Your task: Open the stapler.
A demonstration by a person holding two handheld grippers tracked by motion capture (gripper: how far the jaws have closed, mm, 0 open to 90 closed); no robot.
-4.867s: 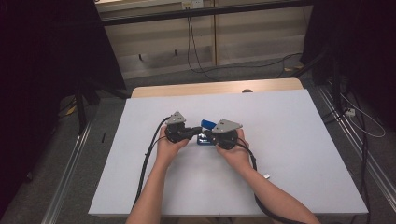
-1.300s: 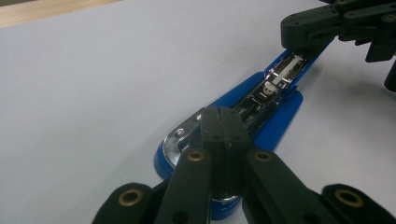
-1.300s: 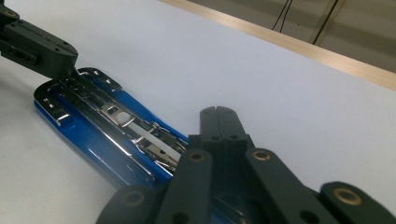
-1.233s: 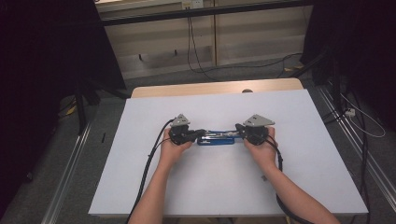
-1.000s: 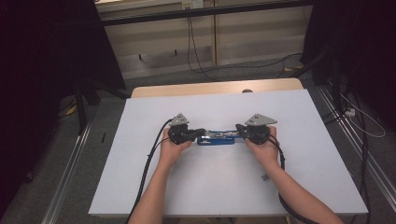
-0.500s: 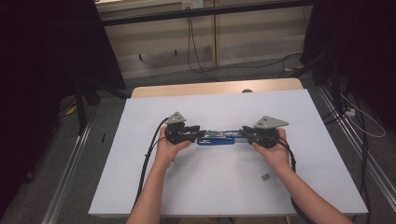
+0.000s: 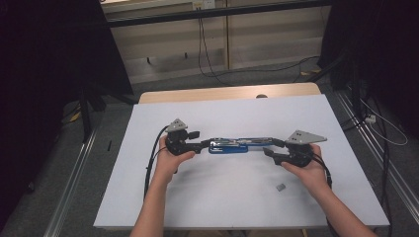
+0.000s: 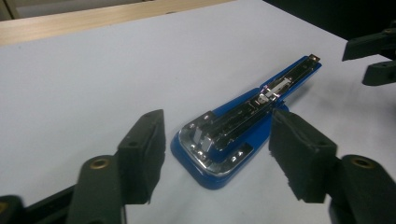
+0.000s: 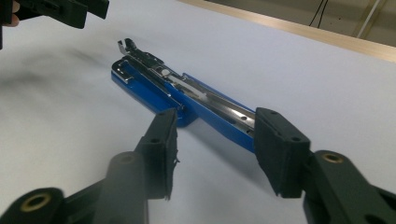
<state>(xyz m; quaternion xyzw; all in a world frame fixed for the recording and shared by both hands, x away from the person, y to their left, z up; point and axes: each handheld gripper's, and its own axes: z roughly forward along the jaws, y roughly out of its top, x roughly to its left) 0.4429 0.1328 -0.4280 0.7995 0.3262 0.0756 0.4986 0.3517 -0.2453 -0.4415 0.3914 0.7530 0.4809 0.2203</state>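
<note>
A blue stapler (image 7: 234, 144) lies unfolded flat on the white table (image 7: 237, 197), its chrome staple rail facing up. My left gripper (image 7: 202, 144) is at its left end and stands open. In the left gripper view the stapler's (image 8: 243, 116) rounded blue end sits between the wide-apart pads (image 8: 144, 149) of the left gripper (image 8: 217, 119), touching neither. My right gripper (image 7: 269, 148) is open, a little beyond the right end. In the right gripper view the stapler (image 9: 187, 93) runs away from the right gripper (image 9: 217, 116), its near tip between the spread pads without contact.
A small grey piece (image 7: 280, 186) lies on the table near the right hand. A wooden strip (image 7: 227, 93) borders the far edge. Cables trail over the floor beyond. Black stands flank both sides.
The stapler, compact between both grippers at first, now lies unfolded. Over the last second my right gripper has slid right, off the stapler's end. The left gripper has barely moved.
</note>
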